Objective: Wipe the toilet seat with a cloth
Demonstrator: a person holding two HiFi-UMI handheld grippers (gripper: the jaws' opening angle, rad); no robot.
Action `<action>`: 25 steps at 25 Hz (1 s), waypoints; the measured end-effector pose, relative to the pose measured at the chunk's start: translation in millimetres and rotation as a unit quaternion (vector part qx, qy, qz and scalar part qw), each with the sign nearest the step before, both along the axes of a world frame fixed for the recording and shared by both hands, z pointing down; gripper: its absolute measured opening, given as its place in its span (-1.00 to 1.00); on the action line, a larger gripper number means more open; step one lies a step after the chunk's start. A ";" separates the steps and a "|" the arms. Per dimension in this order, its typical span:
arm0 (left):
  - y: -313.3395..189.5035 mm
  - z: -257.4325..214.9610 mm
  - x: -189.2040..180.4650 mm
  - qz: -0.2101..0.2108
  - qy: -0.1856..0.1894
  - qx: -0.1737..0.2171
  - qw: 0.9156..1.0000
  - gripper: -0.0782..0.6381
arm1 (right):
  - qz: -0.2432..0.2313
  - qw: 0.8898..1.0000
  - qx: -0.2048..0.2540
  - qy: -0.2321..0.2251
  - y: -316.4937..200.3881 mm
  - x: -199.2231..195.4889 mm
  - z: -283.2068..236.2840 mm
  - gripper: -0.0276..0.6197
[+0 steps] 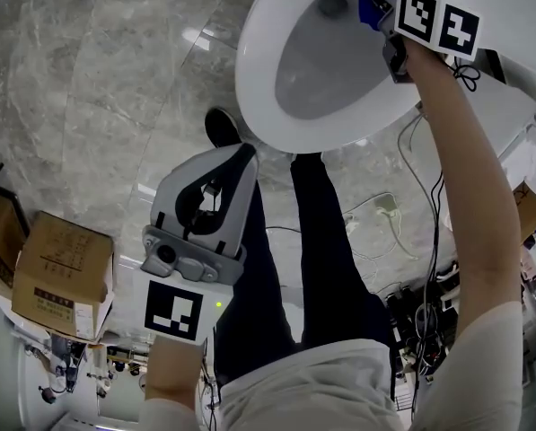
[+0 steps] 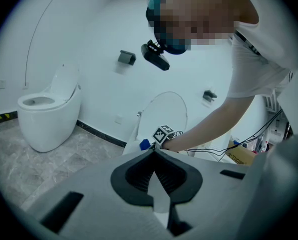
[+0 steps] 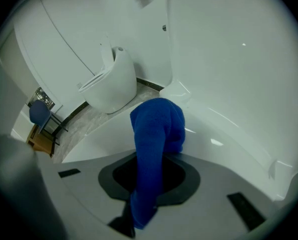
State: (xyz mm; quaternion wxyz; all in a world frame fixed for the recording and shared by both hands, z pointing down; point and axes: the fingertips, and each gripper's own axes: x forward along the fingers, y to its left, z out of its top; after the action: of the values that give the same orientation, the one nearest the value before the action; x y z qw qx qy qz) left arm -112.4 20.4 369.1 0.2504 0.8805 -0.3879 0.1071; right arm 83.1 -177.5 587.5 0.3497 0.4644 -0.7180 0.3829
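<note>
Fingers [image 3: 183, 176] on your right gripper [image 3: 156, 156] clamp the cloth [image 3: 156, 126] to the toilet seat [image 1: 259, 79], seemingly mid-wipe; sweep along the rim. Left gripper [image 2: 153, 154]: closed, empty.

The cloth [image 3: 156, 134] is deep blue, the toilet seat [image 1: 257, 79] plain white, the floor [image 1: 97, 79] grey with pale marble veining.

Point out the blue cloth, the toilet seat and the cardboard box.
blue cloth [image 3: 156, 134]: right gripper view, on its bunched upper part.
toilet seat [image 1: 256, 79]: head view, on the bare left rim.
cardboard box [image 1: 61, 272]: head view, on its top face.
</note>
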 end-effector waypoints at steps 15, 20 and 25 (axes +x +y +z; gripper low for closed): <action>0.5 -4.8 -11.8 -0.016 0.003 0.005 1.000 -0.77 | -0.084 0.996 -0.015 0.039 4.0 -18.5 -0.7 -0.74; 3.4 -2.5 -17.2 -0.017 0.003 0.004 1.000 -0.77 | -0.115 0.992 -0.014 0.055 8.4 -28.7 0.8 -0.74; 6.4 -2.4 -22.6 -0.020 0.002 0.006 1.000 -0.77 | -0.127 0.990 -0.013 0.066 12.9 -33.0 2.1 -0.74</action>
State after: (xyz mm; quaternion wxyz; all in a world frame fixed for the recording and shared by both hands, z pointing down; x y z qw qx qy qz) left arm -135.0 26.7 366.7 0.2484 0.8743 -0.4053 0.0982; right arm 50.1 -164.6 589.7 0.4484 0.3891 -0.7412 0.3133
